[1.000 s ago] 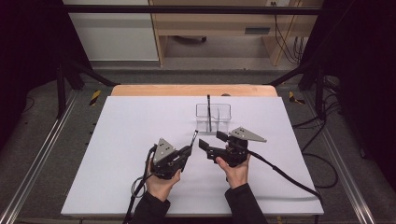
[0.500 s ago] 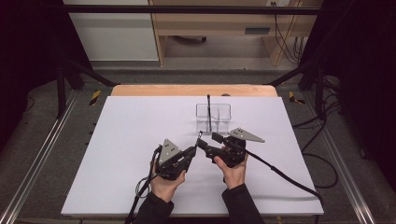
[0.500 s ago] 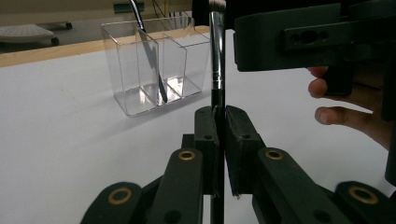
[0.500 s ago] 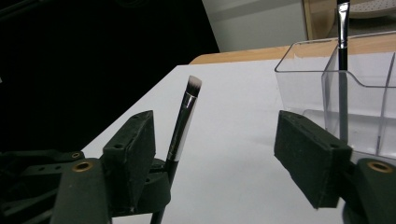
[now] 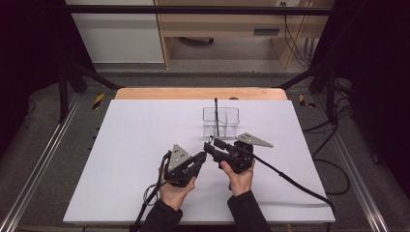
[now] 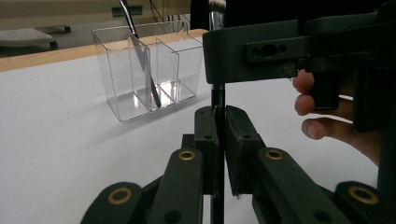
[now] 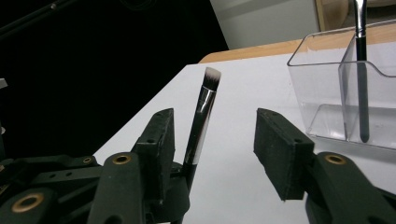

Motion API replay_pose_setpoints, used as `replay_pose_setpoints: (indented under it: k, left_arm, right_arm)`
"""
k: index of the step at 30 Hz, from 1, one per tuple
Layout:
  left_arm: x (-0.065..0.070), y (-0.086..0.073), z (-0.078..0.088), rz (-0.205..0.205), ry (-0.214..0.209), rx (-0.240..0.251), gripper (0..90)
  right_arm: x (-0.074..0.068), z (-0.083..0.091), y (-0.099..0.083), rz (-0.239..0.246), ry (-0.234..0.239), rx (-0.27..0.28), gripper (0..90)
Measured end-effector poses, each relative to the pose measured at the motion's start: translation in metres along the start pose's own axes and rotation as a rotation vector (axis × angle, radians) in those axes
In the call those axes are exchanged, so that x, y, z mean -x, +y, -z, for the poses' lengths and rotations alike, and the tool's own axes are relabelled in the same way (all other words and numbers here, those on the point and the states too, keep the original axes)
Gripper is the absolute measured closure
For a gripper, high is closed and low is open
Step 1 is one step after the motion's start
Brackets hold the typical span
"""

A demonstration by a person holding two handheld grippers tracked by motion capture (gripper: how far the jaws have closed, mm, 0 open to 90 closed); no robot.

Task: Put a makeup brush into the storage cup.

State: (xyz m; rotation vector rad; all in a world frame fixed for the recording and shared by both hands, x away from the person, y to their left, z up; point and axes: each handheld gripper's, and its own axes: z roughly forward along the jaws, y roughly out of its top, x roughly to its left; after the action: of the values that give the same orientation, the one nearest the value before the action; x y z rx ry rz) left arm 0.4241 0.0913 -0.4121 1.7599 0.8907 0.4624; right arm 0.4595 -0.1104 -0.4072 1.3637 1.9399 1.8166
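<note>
A clear organizer (image 5: 221,121) with compartments is seen on the white bench (image 5: 135,145), a dark brush (image 5: 216,116) standing upright inside. A wooden shelf unit (image 5: 232,29) is visible behind.

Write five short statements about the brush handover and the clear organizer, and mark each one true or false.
1. The left gripper is shut on the makeup brush. True.
2. The right gripper already clamps that brush. False: its jaws have just been closing, with the brush between them, but the pads do not press on it yet.
3. The clear organizer is empty. False: a second brush stands in it.
4. The held brush points bristles up. True.
5. The organizer lies on its side. False: it stands upright on the white table.
</note>
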Motion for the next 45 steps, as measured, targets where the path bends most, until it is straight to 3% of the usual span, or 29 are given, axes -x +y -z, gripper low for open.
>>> replay_pose_setpoints:
  k: [11,31,45]
  left_arm:
    - [0.0019,0.0004,-0.0011,0.005,0.002,0.001,83.4]
    - [0.0044,0.0015,-0.0015,0.011,0.007,0.01,83.4]
    - [0.0036,0.0031,0.0,0.014,-0.008,0.027,83.0]
  right_arm:
    - [0.0002,-0.0008,0.0003,-0.029,0.037,-0.004,64.5]
    - [-0.0004,-0.002,-0.0012,-0.06,0.061,-0.008,80.0]
    - [-0.0018,-0.0002,-0.0005,-0.072,0.091,0.009,83.9]
